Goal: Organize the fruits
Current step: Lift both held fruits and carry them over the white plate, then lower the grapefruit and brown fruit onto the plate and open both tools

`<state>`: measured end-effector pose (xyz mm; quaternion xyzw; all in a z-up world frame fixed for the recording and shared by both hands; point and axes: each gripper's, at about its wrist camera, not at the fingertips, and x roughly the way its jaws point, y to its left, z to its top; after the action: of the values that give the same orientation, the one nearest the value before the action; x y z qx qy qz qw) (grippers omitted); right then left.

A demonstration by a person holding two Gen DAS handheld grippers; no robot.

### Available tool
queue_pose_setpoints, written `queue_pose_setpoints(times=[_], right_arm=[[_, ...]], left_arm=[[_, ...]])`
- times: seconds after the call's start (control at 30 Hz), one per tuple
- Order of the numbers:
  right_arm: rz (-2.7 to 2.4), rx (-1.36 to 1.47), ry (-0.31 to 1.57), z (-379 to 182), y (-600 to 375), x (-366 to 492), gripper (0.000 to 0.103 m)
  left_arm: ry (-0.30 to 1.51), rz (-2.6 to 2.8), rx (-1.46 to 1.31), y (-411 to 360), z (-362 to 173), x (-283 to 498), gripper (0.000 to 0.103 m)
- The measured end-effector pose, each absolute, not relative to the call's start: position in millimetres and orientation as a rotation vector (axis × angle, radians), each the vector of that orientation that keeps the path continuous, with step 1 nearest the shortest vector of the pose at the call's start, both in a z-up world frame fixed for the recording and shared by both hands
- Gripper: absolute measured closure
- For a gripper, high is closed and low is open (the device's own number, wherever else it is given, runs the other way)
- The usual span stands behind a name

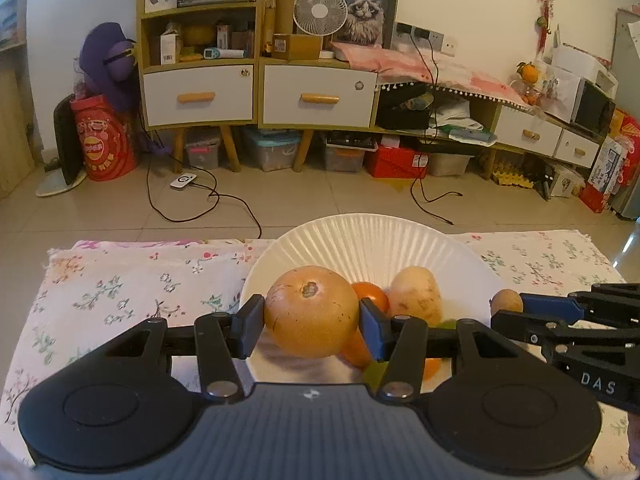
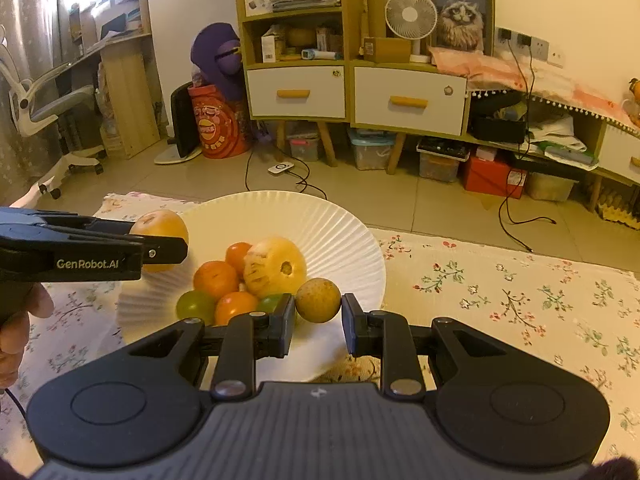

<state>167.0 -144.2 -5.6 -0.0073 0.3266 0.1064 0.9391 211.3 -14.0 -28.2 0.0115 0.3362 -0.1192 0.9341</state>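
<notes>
My left gripper (image 1: pixel 312 318) is shut on a large yellow-orange round fruit (image 1: pixel 311 312), held above the near rim of a white ridged paper plate (image 1: pixel 376 236). That same fruit (image 2: pixel 162 226) and left gripper (image 2: pixel 160 246) show at the left of the right wrist view. My right gripper (image 2: pixel 318 316) is shut on a small brown round fruit (image 2: pixel 318 300) over the plate's (image 2: pixel 344 240) near right edge; it appears again as the small fruit (image 1: pixel 507 302) beside the right gripper (image 1: pixel 510 308). On the plate lie a pale yellow fruit (image 2: pixel 275 266), orange tomatoes (image 2: pixel 216 278) and green ones (image 2: pixel 195 306).
The plate rests on a floral cloth (image 2: pixel 500 292) over a low surface. Beyond it are tiled floor, loose cables (image 1: pixel 200 204), a cabinet with white drawers (image 1: pixel 260 92) and a red drum (image 1: pixel 106 138). A person's hand (image 2: pixel 16 320) holds the left tool.
</notes>
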Motion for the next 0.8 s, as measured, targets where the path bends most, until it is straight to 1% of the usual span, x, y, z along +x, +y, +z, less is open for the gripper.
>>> queue_pose_setpoints(times=[0.6,0.7,0.77,0.8], right_arm=[[0.221,-0.024,0.672,-18,-141,178,0.08],[0.217,-0.025,0.672,-17,-139,178,0.079],[0.213,-0.025,0.67,-16,-139,178,0.078],[0.209,-0.025,0.667,-15,-140,178,0.077]], left_arm=[[0.7,-0.247,0.028,-18,-35,227,0.071],[0.701,-0.247,0.029,-18,-34,228,0.071],[0.69,-0.252,0.029,-18,-33,227,0.07],[0.685,-0.257,0.03,-18,-32,226,0.067]])
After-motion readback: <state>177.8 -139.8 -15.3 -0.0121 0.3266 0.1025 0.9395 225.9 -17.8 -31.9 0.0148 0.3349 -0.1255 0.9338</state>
